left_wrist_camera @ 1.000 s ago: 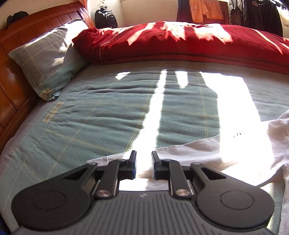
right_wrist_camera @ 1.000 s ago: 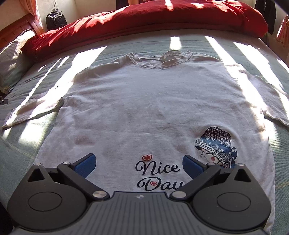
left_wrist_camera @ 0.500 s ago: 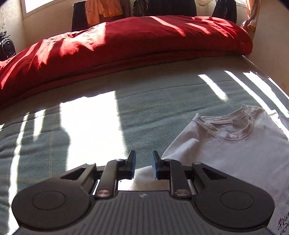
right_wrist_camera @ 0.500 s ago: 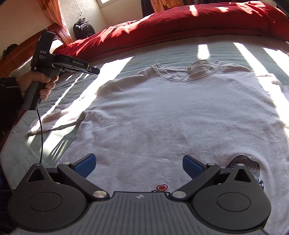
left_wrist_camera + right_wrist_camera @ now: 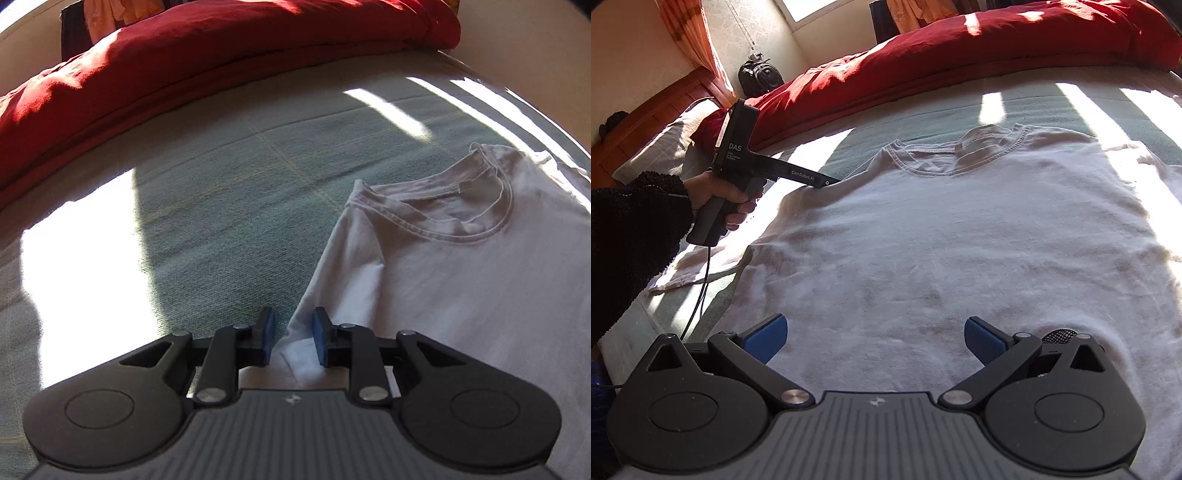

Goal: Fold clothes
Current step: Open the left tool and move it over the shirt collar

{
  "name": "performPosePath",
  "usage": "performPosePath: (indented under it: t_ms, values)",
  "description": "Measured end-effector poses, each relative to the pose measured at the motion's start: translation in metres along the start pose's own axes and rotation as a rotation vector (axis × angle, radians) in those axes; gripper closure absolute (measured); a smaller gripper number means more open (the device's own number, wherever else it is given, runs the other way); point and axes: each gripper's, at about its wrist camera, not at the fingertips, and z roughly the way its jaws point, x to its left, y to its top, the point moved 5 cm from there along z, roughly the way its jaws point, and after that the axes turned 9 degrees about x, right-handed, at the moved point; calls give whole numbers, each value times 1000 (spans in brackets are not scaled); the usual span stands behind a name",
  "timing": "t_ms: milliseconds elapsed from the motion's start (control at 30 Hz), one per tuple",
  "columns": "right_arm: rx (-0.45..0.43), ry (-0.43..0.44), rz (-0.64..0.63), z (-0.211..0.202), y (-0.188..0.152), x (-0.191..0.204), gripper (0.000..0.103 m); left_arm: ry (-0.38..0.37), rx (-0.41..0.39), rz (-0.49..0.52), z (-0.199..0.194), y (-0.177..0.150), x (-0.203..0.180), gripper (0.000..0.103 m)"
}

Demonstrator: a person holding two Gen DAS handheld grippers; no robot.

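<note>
A white T-shirt lies flat, front up, on the green bed blanket, its collar toward the red duvet. My left gripper points down at the shirt's left shoulder edge. Its jaws are opening, and the shoulder seam lies in the narrow gap without being pressed by the blue pads. The right wrist view shows the left gripper tip on that shoulder, held by a hand. My right gripper hovers wide open over the shirt's lower front with nothing between its fingers.
A rolled red duvet runs along the far side of the bed. A pillow and wooden headboard are at the left, with a black backpack behind. The shirt's left sleeve lies spread out, with a cable across it.
My left gripper swung from the sleeve end across to the shoulder by the collar, dropped lower, and its jaws widened. The right gripper shifted a little and stays open.
</note>
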Motion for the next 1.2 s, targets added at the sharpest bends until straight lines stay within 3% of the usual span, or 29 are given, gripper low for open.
performPosePath:
  t_ms: [100, 133, 167, 233, 367, 433, 600, 667, 767, 900, 1033, 1200]
  values:
    - [1, 15, 10, 1, -2, -1, 0, -18, 43, -19, 1, 3, 0, 76]
    - [0, 10, 14, 0, -2, -2, 0, -32, 59, -33, 1, 5, 1, 80]
    - [-2, 8, 20, 0, -2, -3, 0, -47, 69, -34, 0, 5, 0, 94]
    - [-6, 4, 30, -1, -2, -5, 0, -18, 67, 2, -2, 7, -8, 100]
    - [-14, -1, 40, -2, -2, -9, 0, 55, -22, -38, -13, 20, -1, 102]
    - [-15, -2, 42, -2, -2, -10, 0, 58, -33, -65, -14, 29, 9, 102]
    - [-7, -2, 44, 1, -3, -10, 0, 70, 13, -82, 3, 30, 12, 98]
    - [-8, -4, 45, 0, -3, -9, 0, 73, -16, -133, -3, 28, 18, 91]
    - [-12, 0, 37, -3, -3, -7, 0, 83, -74, -188, -26, 24, 25, 90]
    - [-17, -12, 41, -6, -3, -7, 0, -3, -70, -251, -49, 1, 22, 80]
    - [-19, -11, 48, -5, -3, -6, 0, -94, 1, -331, -32, -29, 19, 77]
    - [-6, -32, 56, 0, -3, -7, 0, -19, -36, -437, -8, -30, 40, 71]
